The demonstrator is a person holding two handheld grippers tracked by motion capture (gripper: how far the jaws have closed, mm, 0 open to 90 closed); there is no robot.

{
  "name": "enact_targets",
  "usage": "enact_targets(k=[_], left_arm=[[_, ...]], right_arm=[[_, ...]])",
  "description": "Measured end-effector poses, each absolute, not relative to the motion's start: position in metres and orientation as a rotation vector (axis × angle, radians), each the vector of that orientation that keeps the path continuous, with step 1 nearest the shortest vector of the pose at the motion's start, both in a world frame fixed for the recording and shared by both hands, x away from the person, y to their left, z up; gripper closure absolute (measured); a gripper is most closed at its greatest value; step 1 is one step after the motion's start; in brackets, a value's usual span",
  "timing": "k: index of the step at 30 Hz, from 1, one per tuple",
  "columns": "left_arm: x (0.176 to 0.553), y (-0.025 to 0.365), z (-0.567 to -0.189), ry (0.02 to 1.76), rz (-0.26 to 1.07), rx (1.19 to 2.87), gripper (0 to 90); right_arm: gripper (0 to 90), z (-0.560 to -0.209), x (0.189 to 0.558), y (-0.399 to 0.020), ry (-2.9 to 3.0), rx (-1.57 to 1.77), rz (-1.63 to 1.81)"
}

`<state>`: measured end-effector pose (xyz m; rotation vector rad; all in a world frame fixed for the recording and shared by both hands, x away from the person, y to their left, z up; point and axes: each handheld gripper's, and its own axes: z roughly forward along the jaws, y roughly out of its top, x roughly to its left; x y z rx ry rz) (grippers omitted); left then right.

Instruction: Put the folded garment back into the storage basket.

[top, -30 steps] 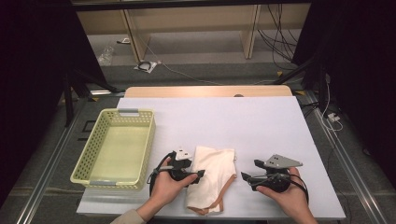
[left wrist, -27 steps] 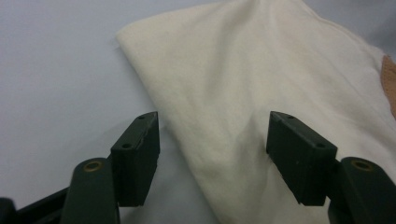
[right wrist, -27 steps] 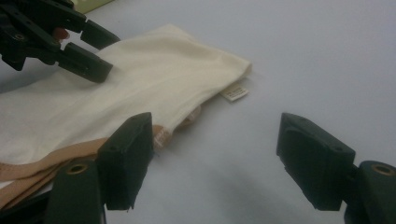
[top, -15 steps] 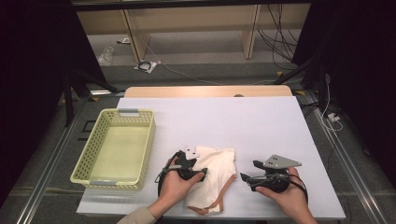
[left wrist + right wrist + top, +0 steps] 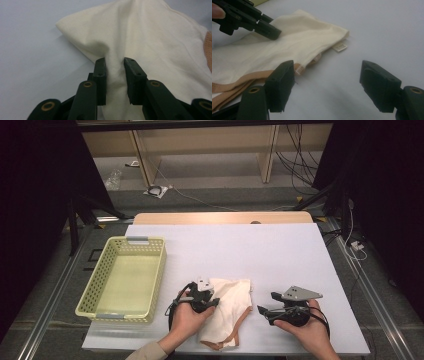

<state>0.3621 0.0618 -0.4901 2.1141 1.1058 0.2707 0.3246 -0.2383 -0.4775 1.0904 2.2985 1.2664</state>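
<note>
A cream cloth (image 5: 227,307) with a tan hem lies crumpled near the table's front edge. My left gripper (image 5: 214,302) is at the cloth's left side. Its jaws have just been closing, and in the left gripper view a raised fold of the cloth (image 5: 140,37) is pinched between them (image 5: 115,65). My right gripper (image 5: 266,303) rests to the right of the cloth, pointing left at it. Its jaws stand wide open (image 5: 327,72) over bare table, beside the cloth's tan hem (image 5: 287,47). The left gripper (image 5: 272,32) shows farther off on the cloth.
A pale yellow plastic basket (image 5: 159,275) with nothing in it stands at the left of the white table (image 5: 250,250). A small label (image 5: 340,47) hangs from the cloth's corner. Beyond the table are a wooden edge, shelving legs and cables on the floor.
The left gripper has edged a little right onto the cloth and its jaws have closed, bunching a fold. The right gripper has not moved.
</note>
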Motion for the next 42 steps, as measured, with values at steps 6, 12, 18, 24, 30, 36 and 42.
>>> enact_targets(k=[6, 12, 18, 24, 30, 36, 42], left_arm=[[0.362, 0.065, -0.493, 1.122, 0.222, 2.067, 80.0], [0.363, 0.068, -0.494, 1.103, 0.206, 2.052, 82.3], [0.363, 0.07, -0.495, 1.045, 0.207, 2.061, 83.3], [0.361, 0.07, -0.494, 1.037, 0.196, 2.044, 83.9], [0.36, 0.07, -0.486, 1.015, 0.166, 2.024, 84.0], [0.358, 0.072, -0.477, 0.983, 0.169, 2.002, 84.1], [0.355, 0.072, -0.469, 0.94, 0.192, 1.99, 84.0]], right_arm=[[29.0, -0.478, 0.325, -0.238, 2.297, 1.093, 1.272], [29.0, -0.478, 0.325, -0.238, 2.304, 1.087, 1.269], [29.2, -0.478, 0.325, -0.238, 2.311, 1.085, 1.261], [28.9, -0.478, 0.325, -0.238, 2.301, 1.082, 1.268], [28.3, -0.477, 0.325, -0.24, 2.286, 1.091, 1.276], [27.3, -0.476, 0.326, -0.243, 2.266, 1.09, 1.289], [26.4, -0.475, 0.326, -0.245, 2.249, 1.083, 1.309]])
